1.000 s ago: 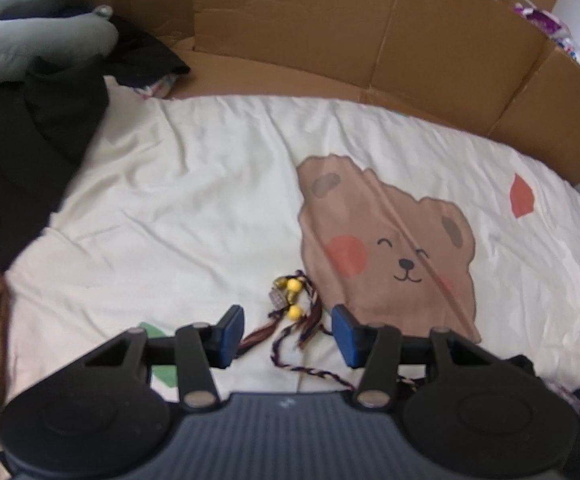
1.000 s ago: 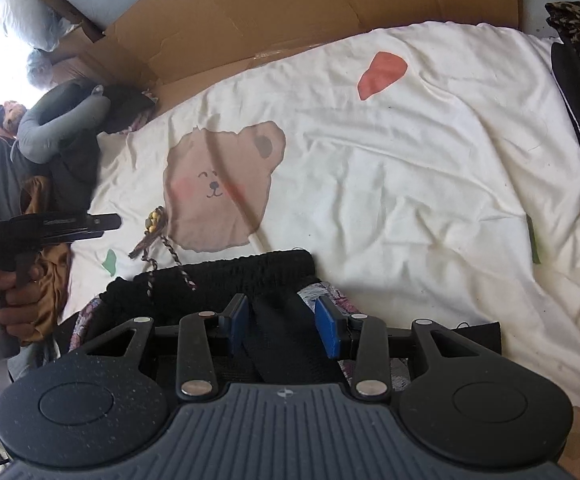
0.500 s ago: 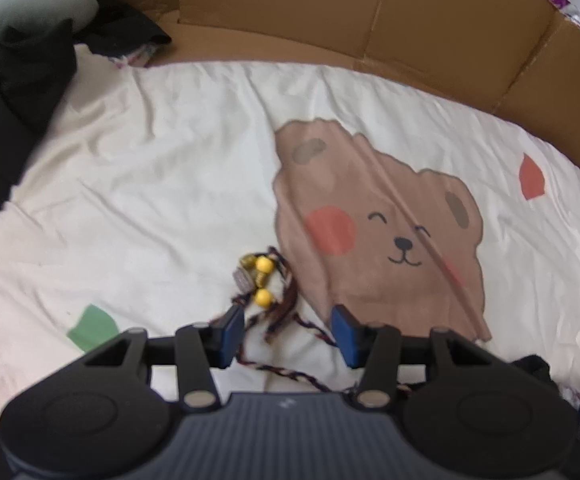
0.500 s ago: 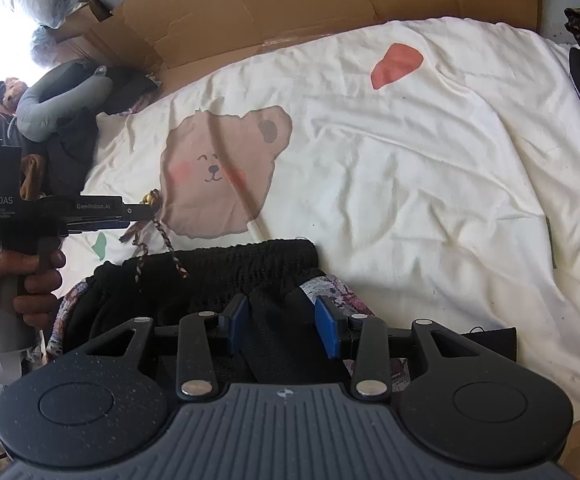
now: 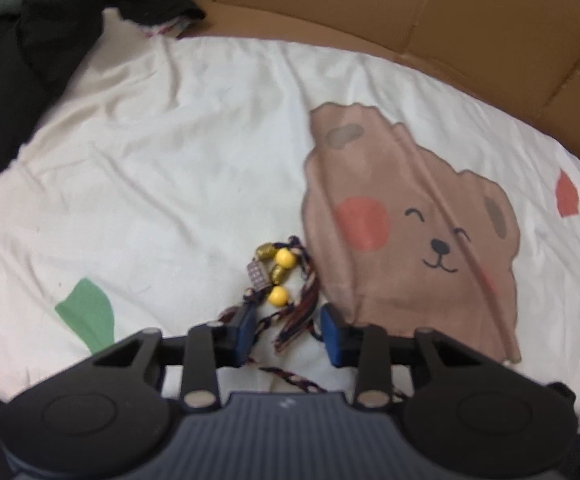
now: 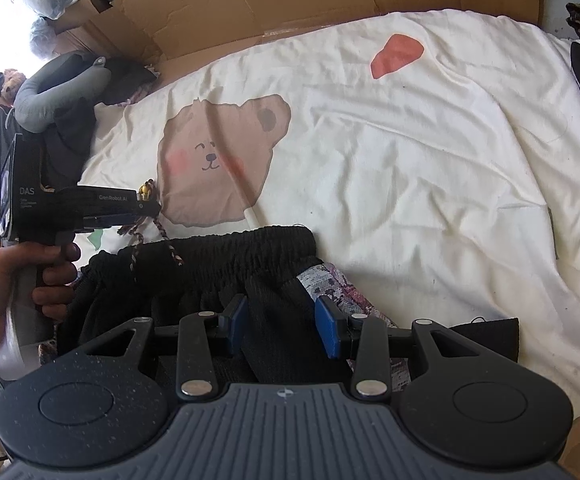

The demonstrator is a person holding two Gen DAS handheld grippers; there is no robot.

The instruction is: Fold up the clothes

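The left gripper (image 5: pixel 288 330) has crept forward, spread jaws now straddling the cord (image 5: pixel 290 312) (beads just ahead), while the right gripper (image 6: pixel 280 326), also spread, hangs over the black garment (image 6: pixel 210 264), so a cord pinch looks close.

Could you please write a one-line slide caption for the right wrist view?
Open right gripper over black elastic-waist garment on bear-print sheet.

Two handheld grippers: the right gripper (image 6: pixel 281 325) shows a ribbed grey-black body, two round black discs, black linkage arms with silver screws and blue-padded jaws; the left gripper (image 5: pixel 290 334) is built alike. Seen from the side, its black housing carries white "DAS" and "GenRobot.AI" lettering above a pale grey handle in the person's hand (image 6: pixel 30 276)
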